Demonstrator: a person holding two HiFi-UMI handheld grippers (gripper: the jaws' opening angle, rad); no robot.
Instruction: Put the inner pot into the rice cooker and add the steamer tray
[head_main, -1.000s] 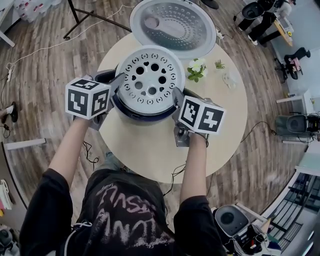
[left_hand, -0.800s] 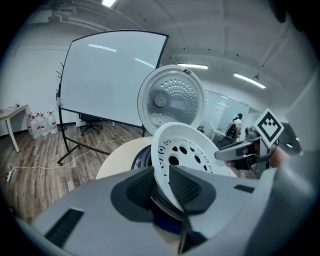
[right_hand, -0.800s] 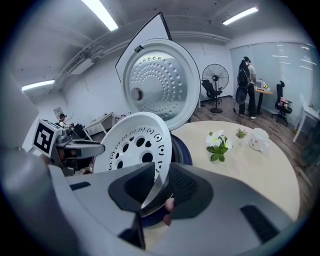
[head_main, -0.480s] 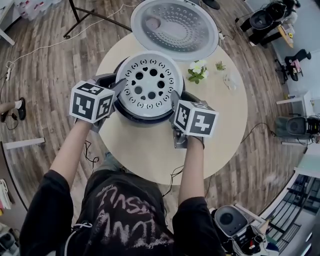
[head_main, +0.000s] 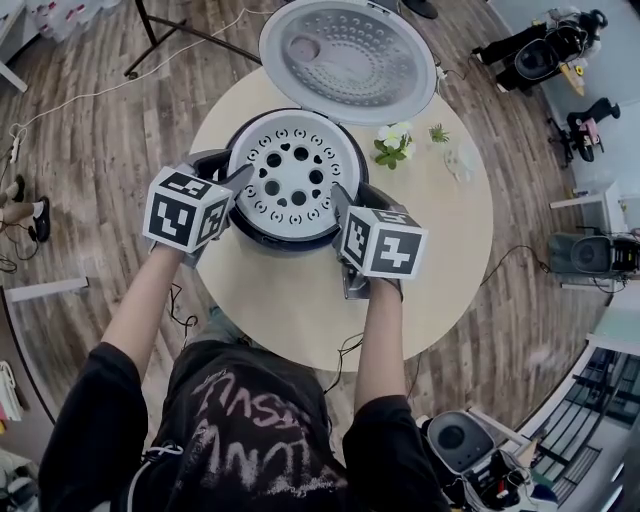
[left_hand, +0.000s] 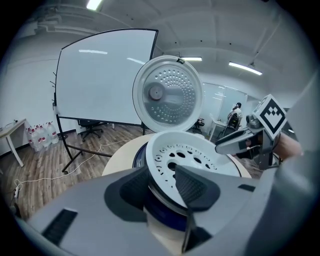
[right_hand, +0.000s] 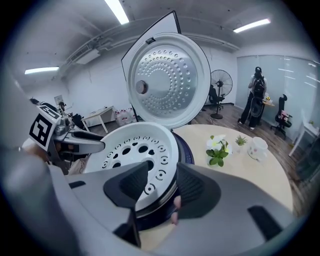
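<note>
Left gripper (left_hand: 162, 186) and right gripper (right_hand: 159, 186): jaws have just been opening and now loosely straddle opposite rims of the perforated steamer tray (head_main: 293, 178). The tray sits in the rice cooker (head_main: 283, 243), lid (head_main: 348, 55) raised, at the tabletop's (head_main: 300, 310) far edge.

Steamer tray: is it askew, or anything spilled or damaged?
Nothing stands out. The white perforated steamer tray sits centred in the dark round rice cooker; the round beige table shows no spill.

Steamer tray (head_main: 292, 180) apparently seated in rice cooker (head_main: 262, 238).
</note>
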